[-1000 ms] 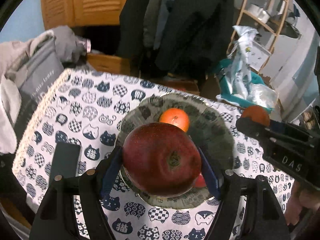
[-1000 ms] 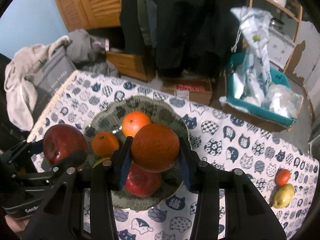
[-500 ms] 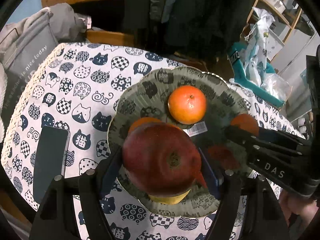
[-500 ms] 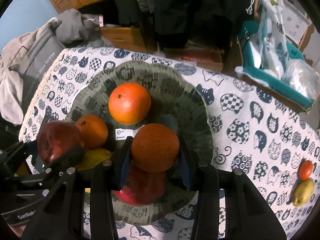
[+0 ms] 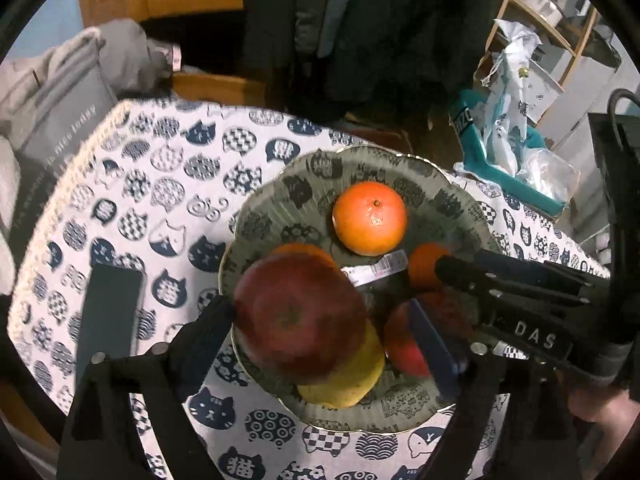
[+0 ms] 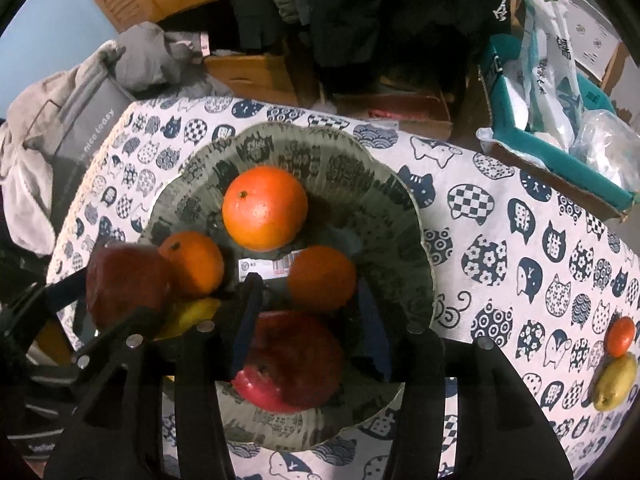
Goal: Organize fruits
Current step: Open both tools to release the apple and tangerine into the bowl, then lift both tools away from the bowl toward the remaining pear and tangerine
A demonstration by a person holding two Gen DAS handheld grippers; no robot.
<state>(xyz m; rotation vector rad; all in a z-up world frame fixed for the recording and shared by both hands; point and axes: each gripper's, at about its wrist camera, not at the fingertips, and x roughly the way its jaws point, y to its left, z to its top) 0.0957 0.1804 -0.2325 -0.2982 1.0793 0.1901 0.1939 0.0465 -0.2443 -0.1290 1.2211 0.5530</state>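
Left wrist view first: a second ago the left gripper point(image 5: 324, 320) had the dark red apple point(image 5: 300, 314) clamped between both pads above the plate point(image 5: 272, 208); its jaws have just been opening, the right finger point(image 5: 434, 344) now stands clear of the apple, and the fruit sits low on the yellow pear point(image 5: 352, 376) in the dish, with the left finger at its side. Beside it lie a large orange point(image 5: 370, 218), a smaller mandarin point(image 5: 302, 250) behind the apple, and a red apple point(image 5: 404, 344) partly hidden by the finger.

Over to the right wrist view: half a second ago the right gripper point(image 6: 310, 292) squeezed the rough orange point(image 6: 322, 276) tight; its jaws have just been opening a little, both fingers stand narrowly off the fruit, and the orange rests on the plate just above the red apple point(image 6: 292, 364).

Underneath is a white tablecloth point(image 5: 168, 184) printed with navy cats. A dark phone point(image 5: 108, 316) lies left of the plate. Far right on the cloth, a small mandarin point(image 6: 620, 334) touches a yellow-green pear point(image 6: 614, 382), well apart from the dish.

Around the table: grey clothes point(image 6: 36, 160) heaped at left, dark coats point(image 5: 380, 20) hanging behind, a teal box point(image 6: 560, 152) with plastic bags at right.
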